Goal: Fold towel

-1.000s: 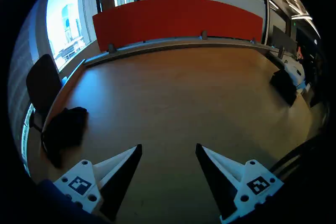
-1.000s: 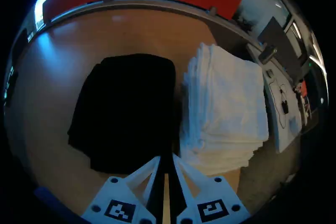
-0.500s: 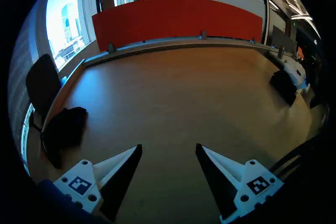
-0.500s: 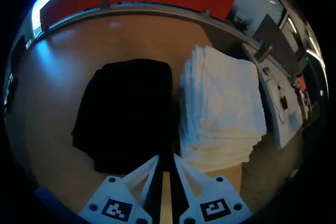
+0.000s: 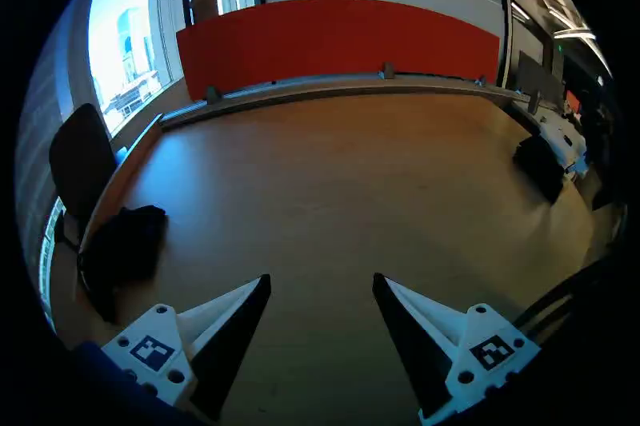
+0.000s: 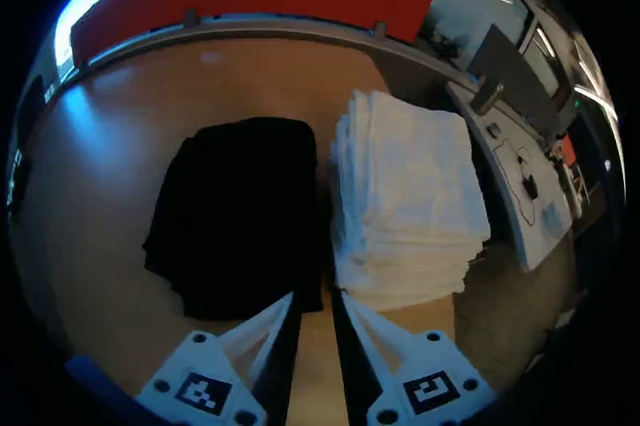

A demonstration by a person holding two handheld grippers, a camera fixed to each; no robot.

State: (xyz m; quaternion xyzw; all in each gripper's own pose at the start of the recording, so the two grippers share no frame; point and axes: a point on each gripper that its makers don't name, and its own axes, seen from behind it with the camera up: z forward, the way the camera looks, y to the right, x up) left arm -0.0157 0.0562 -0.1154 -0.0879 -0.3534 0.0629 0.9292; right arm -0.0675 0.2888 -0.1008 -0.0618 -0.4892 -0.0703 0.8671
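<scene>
I see the left gripper (image 5: pixel 320 282) spread wide over the wooden table (image 5: pixel 336 178). Right gripper (image 6: pixel 314 294) barely parted, pinching nothing. Just ahead: one black towel stack (image 6: pixel 236 218), one white towel stack (image 6: pixel 408 202), side by side. Red divider (image 5: pixel 336 38) behind.

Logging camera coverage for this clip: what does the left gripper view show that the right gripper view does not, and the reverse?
Left gripper view: the left gripper, fingers wide apart over the bare light brown wooden table, with a black office chair and a dark bundle on the table edge near it. Right gripper view: the right gripper, fingers narrowly parted, facing a black folded towel beside a stack of folded white towels. Shared: that table and the long red partition panel along its far edge.
</scene>
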